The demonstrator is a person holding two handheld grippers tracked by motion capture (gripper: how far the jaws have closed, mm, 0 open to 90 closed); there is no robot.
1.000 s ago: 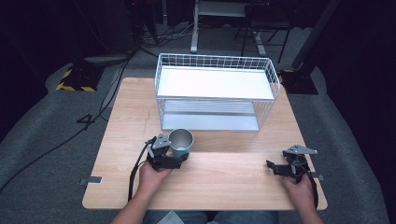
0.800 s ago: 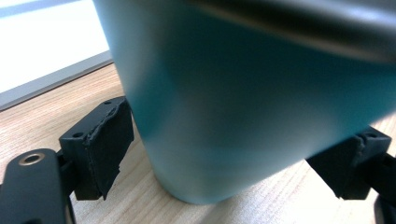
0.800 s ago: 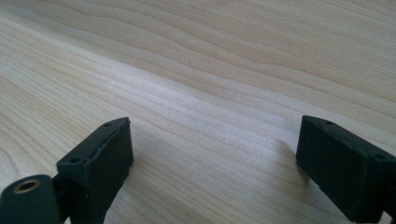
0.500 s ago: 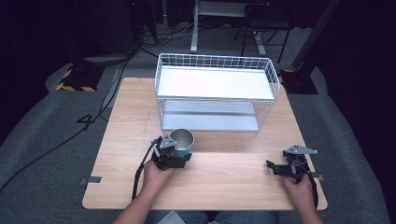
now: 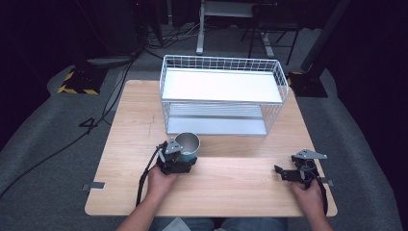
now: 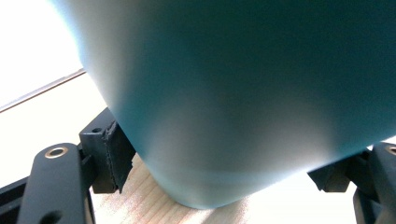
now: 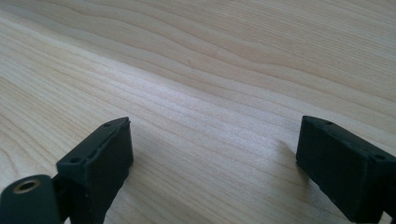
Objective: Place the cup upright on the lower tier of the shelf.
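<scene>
Standing upright on the tabletop (image 5: 125, 144), a teal cup (image 5: 186, 145) with a shiny metal inside sits left of centre, just off the front edge of the white wire rack (image 5: 222, 96). Cup looks empty as far as the high view lets you see into it. Left tongs (image 5: 185, 156) are up against its near side, jaws reaching around the lower wall; left gripper view has the teal wall (image 6: 243, 93) right up close, its base on the wood, one black jaw pad at each side of it. Left pad looks touching or nearly so; right one is partly hidden by the cup, so a firm pinch vs. just bracketing — cannot tell. Left hand (image 5: 161, 180) holds that tool from behind, cable looping off toward the front-left corner.

Rack takes the back-centre of the tabletop, two tiers: upper white shelf bare, lower shelf bare too where visible through the wire.

Right tongs (image 5: 283, 173) rest low near the front-right corner, well apart from cup and rack, right hand (image 5: 305, 192) behind them. Right gripper view: jaws spread wide, bare wood grain (image 7: 210, 84) between, nothing pinched.

Small grey tape tab (image 5: 94, 186) on the front-left edge. Grey carpet (image 5: 43, 139) surrounds, black-yellow striped pad (image 5: 77, 82) back-left on the floor.
</scene>
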